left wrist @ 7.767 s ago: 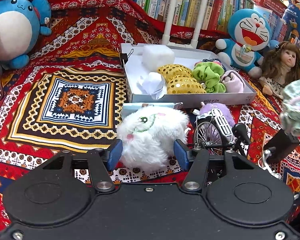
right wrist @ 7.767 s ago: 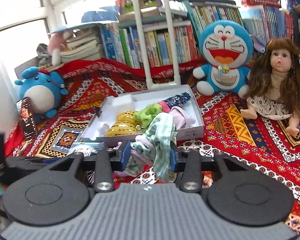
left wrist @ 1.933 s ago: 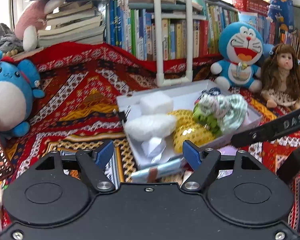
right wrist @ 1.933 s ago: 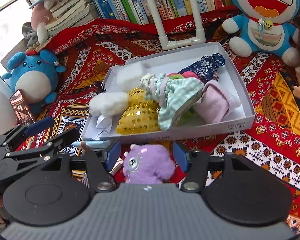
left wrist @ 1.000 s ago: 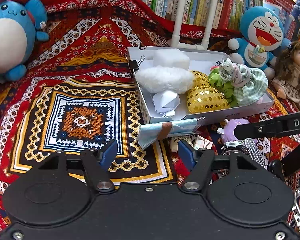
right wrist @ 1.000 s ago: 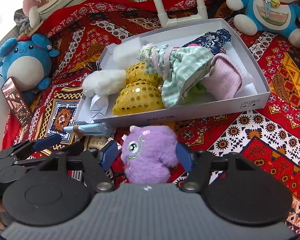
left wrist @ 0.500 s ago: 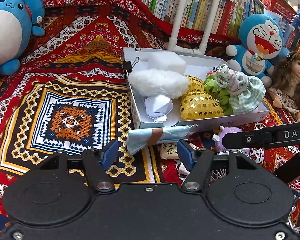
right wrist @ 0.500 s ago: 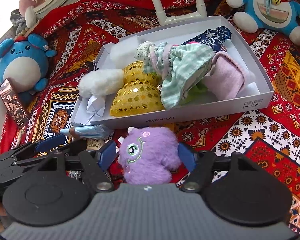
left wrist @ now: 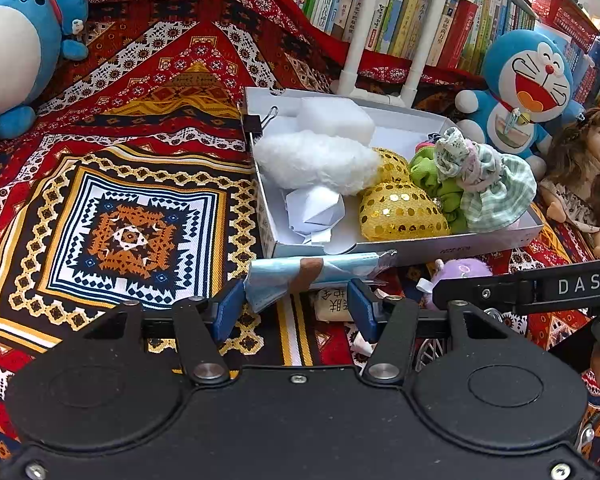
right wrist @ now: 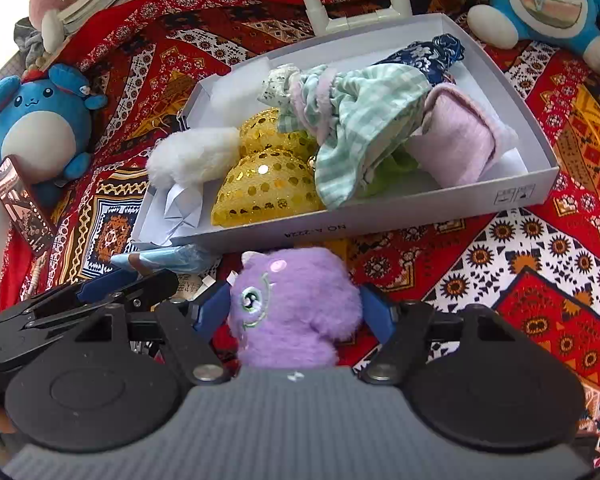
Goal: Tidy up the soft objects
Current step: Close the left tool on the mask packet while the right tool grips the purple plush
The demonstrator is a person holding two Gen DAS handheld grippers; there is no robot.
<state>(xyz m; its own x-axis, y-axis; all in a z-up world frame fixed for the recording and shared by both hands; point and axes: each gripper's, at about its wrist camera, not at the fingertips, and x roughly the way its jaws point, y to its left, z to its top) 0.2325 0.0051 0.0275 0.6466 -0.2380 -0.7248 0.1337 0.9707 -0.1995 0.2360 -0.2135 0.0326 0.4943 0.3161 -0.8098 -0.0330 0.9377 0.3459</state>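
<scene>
A purple furry plush [right wrist: 296, 300] lies on the patterned cloth in front of the white box [right wrist: 380, 220]. My right gripper [right wrist: 296, 312] is open and straddles it, its pads close beside the fur without squeezing it. My left gripper [left wrist: 298, 304] is open and its jaws are closing. The end of a light blue packet [left wrist: 312, 272] lies between its fingers, untouched by the pads. Inside the box are a white fluffy plush [left wrist: 316, 160], gold sequin pieces [left wrist: 400, 212], a green scrunchie [left wrist: 440, 188], a checked cloth [left wrist: 492, 184] and a pink pouch [right wrist: 456, 136].
A blue round plush [left wrist: 12, 40] sits at the far left, with a phone [right wrist: 20, 204] leaning by it. A Doraemon plush [left wrist: 528, 84] and a doll [left wrist: 592, 160] sit right of the box. Books [left wrist: 400, 8] and a white pipe frame [left wrist: 356, 40] stand behind. Paper tags [left wrist: 332, 300] lie near my left fingers.
My left gripper has crept toward the blue packet and its jaws have narrowed. The right gripper has settled a little further around the purple plush.
</scene>
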